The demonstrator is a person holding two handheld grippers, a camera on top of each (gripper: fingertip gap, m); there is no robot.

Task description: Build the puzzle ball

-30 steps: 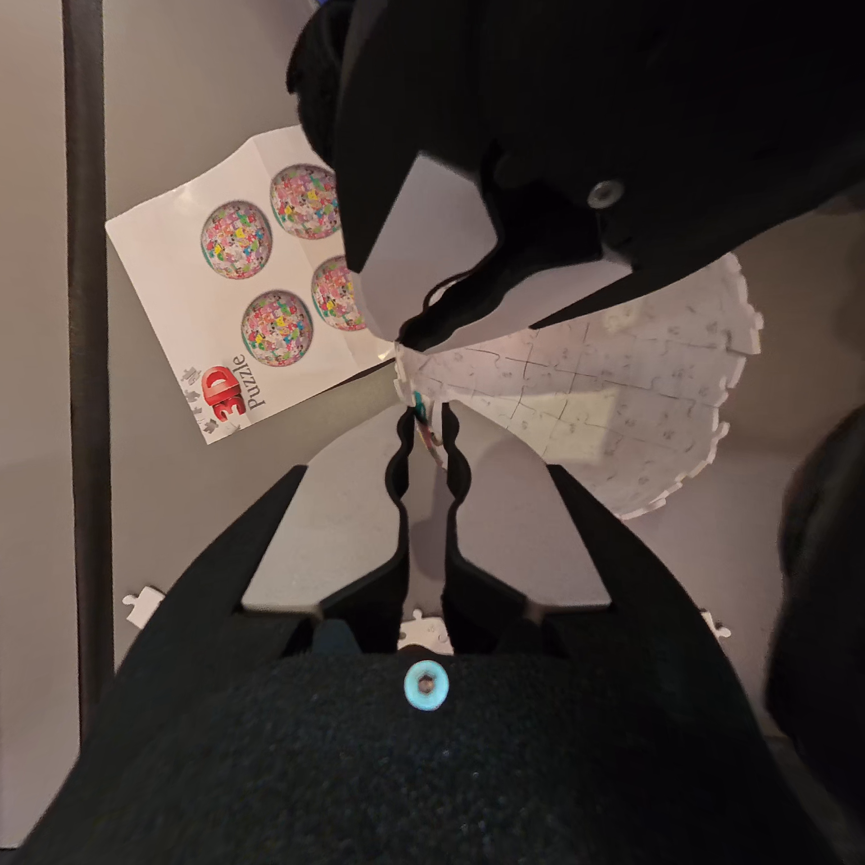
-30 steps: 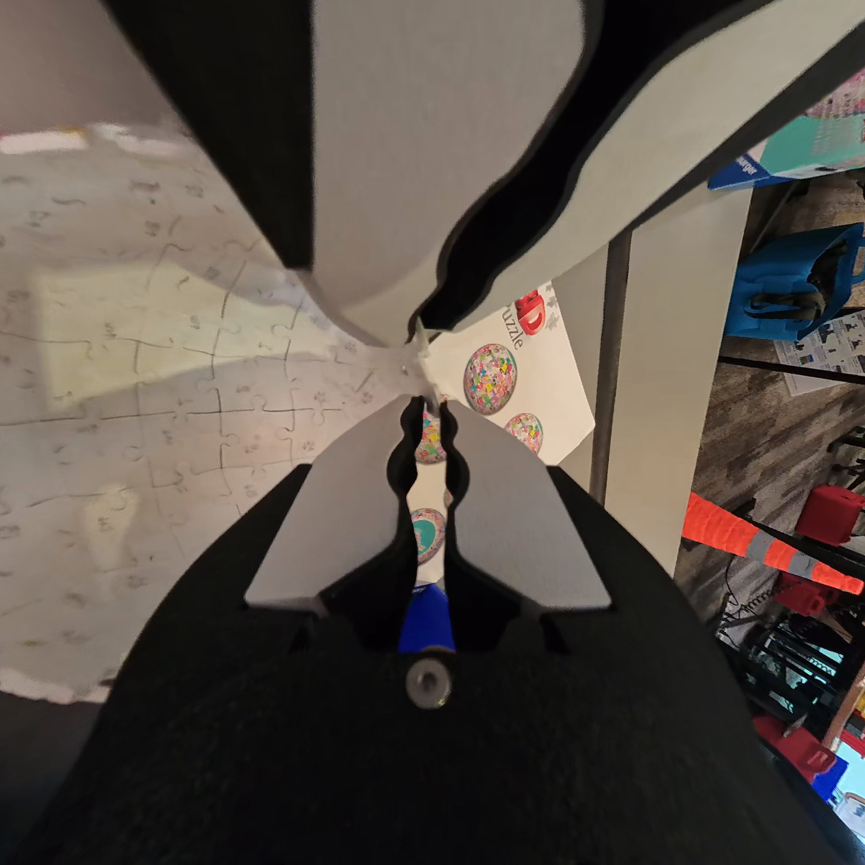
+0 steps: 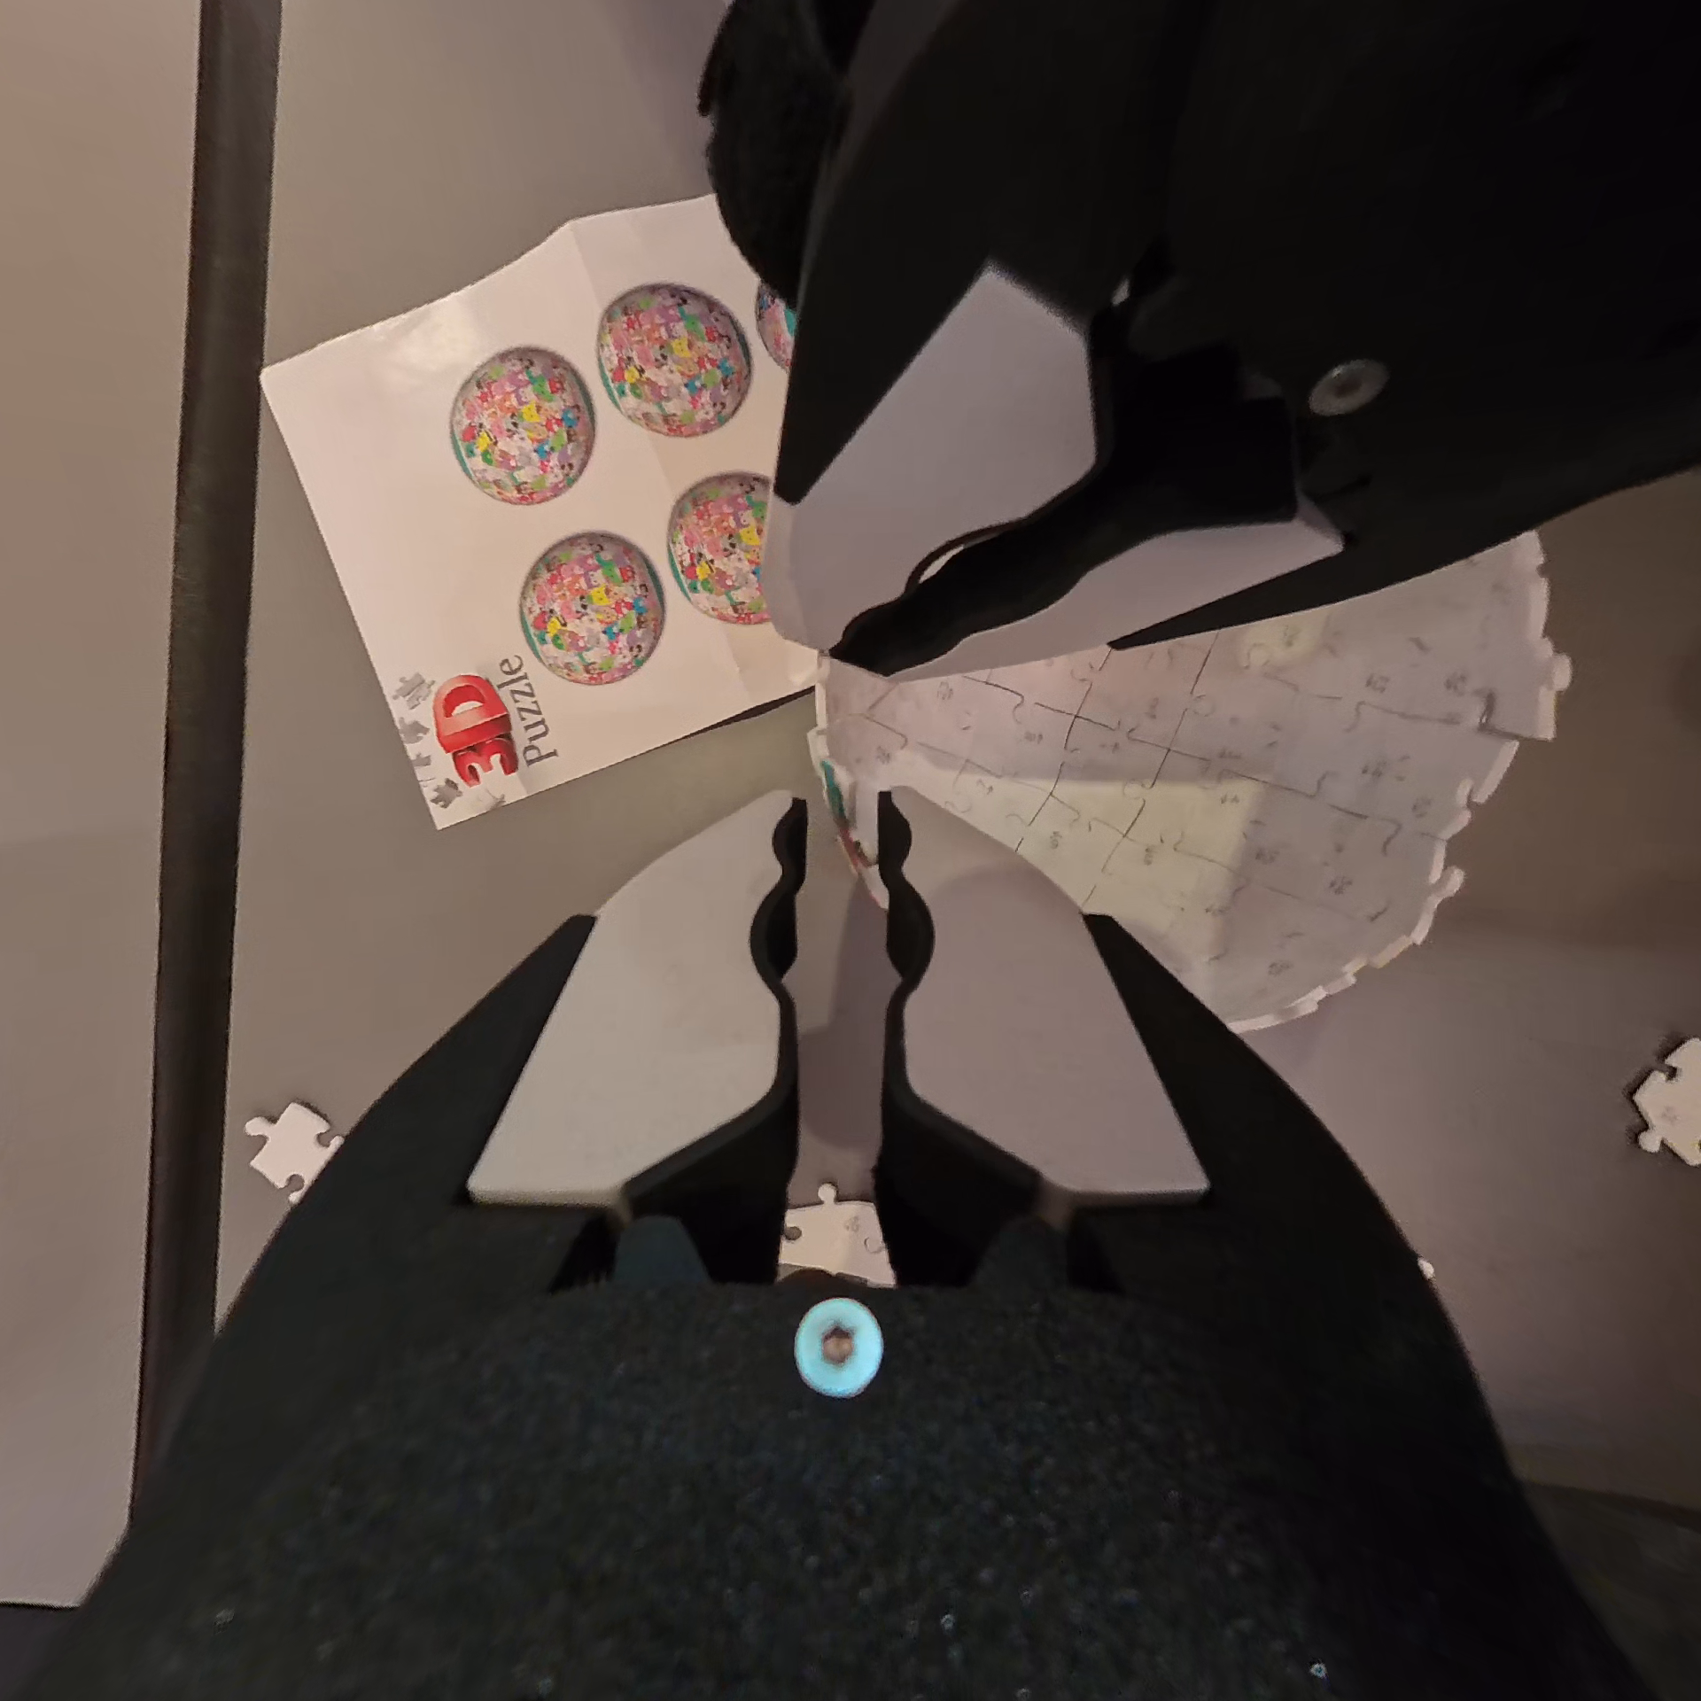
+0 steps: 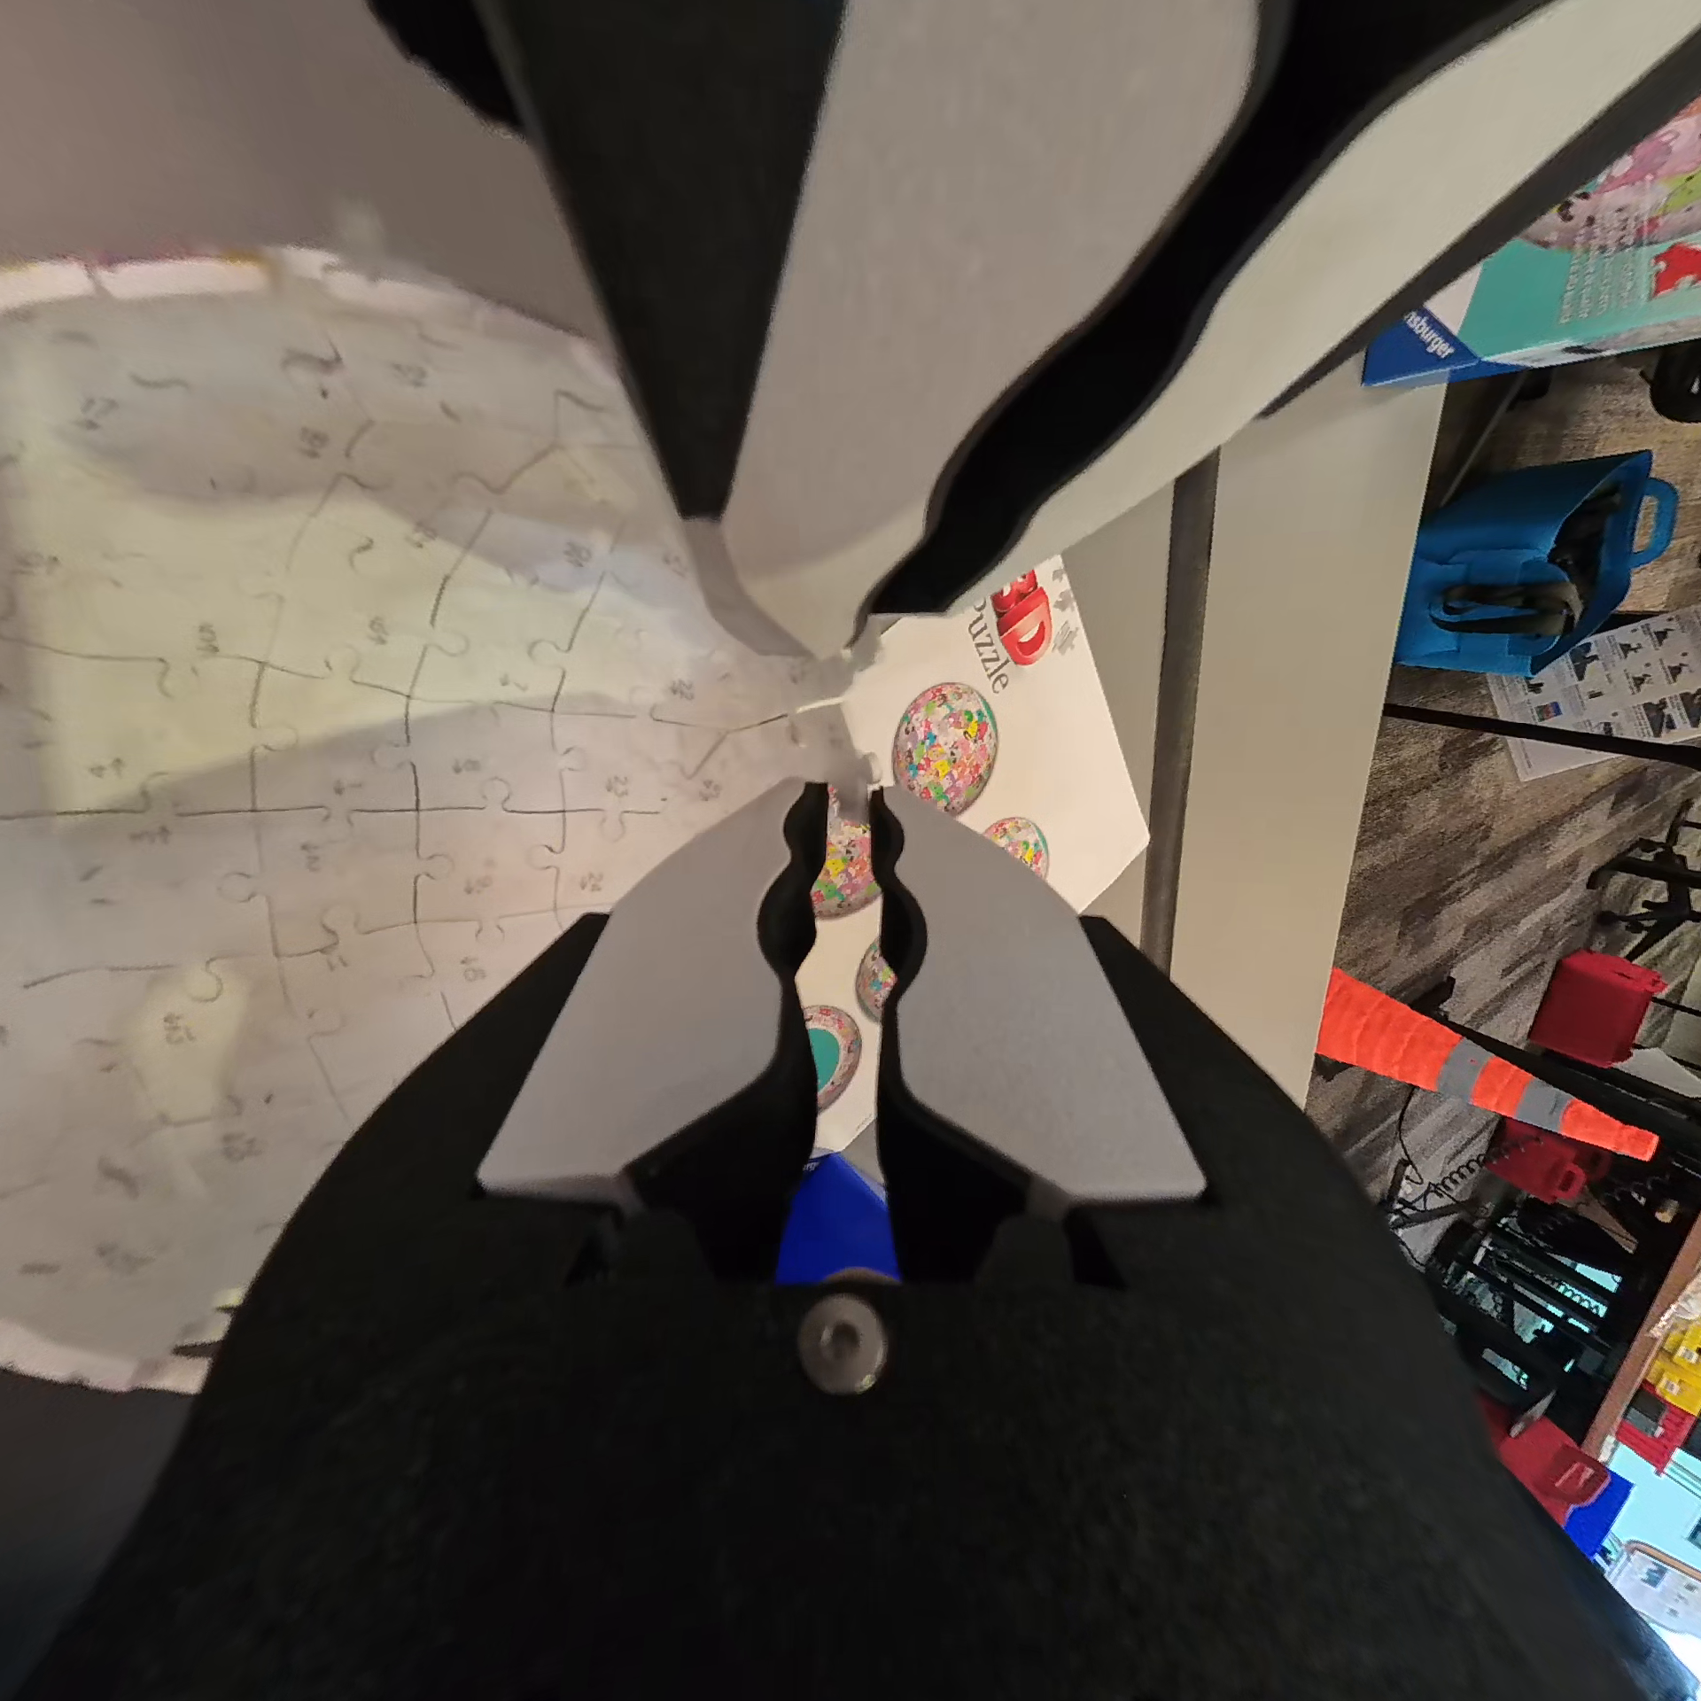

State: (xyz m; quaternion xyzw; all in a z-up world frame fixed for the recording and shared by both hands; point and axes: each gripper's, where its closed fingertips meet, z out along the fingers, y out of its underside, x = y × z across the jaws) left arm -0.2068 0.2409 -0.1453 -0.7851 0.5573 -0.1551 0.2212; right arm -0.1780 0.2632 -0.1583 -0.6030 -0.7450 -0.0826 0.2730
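- Grey table [image 3: 110, 920], a dark bar [image 3: 216, 644] running along it; past its edge in my right wrist view, wood-pattern floor [image 4: 1491, 874], a blue bag [image 4: 1528, 571], an orange-and-grey striped post [image 4: 1473, 1077].
- Half-built puzzle ball [image 3: 1197, 810], a bowl-shaped shell of joined pieces, white inside facing up, held above the table between both tools.
- Leaflet [image 3: 515, 571] flat on the table, four full printed balls showing.
- My right gripper [image 4: 839, 810]: narrow, pinching the shell's rim.
- My left gripper [image 3: 839, 815]: narrow, rim piece between the tips.
- Three loose white pieces: [image 3: 290, 1151], [image 3: 828, 1229], [image 3: 1671, 1105].
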